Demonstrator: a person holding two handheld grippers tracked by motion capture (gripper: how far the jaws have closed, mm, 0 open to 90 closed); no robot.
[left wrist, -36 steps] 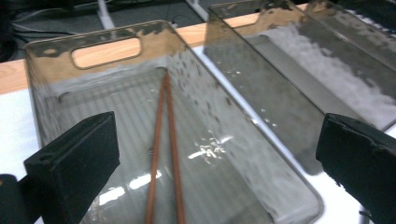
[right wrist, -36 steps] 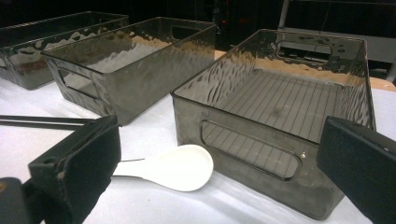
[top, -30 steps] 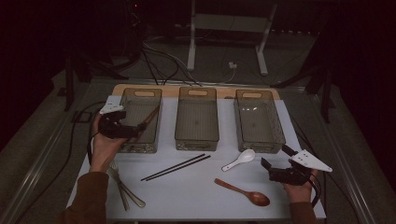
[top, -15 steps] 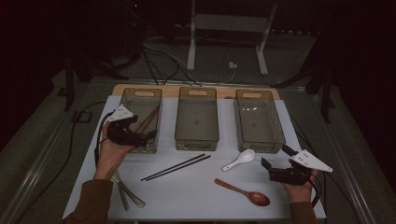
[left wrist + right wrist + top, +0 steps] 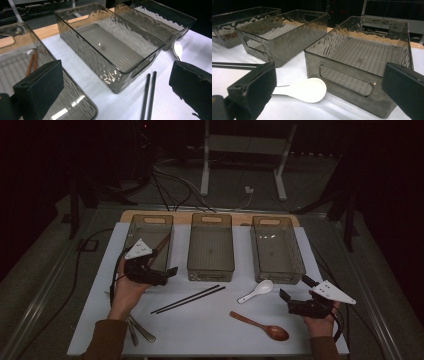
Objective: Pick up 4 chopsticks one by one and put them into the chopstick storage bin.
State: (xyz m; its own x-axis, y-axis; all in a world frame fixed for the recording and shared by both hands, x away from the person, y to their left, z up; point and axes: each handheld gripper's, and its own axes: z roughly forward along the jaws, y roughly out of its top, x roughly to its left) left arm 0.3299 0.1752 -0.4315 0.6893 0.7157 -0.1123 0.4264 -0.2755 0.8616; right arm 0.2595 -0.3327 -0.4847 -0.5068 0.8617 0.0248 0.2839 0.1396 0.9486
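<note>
At the far left we see metal utensils (image 5: 140, 331) lying beside the person's left forearm on the smooth white tabletop (image 5: 210, 330). The left gripper (image 5: 170, 272) hangs over the near end of the left smoky, rippled clear-plastic bin (image 5: 134, 227), its black padded jaws wide apart and empty; two brown wooden chopsticks (image 5: 32, 62) rest inside that bin. Next come the matching middle bin (image 5: 211, 247), with a pair of slim black chopsticks (image 5: 189, 299) before it, a glossy white ceramic soup spoon (image 5: 256, 291), a brown wooden spoon (image 5: 260, 325), and the ribbed-floored right bin (image 5: 276, 247). The right gripper (image 5: 295, 295) sits low beside it, jaws spread, holding nothing. We read no writing anywhere.
</note>
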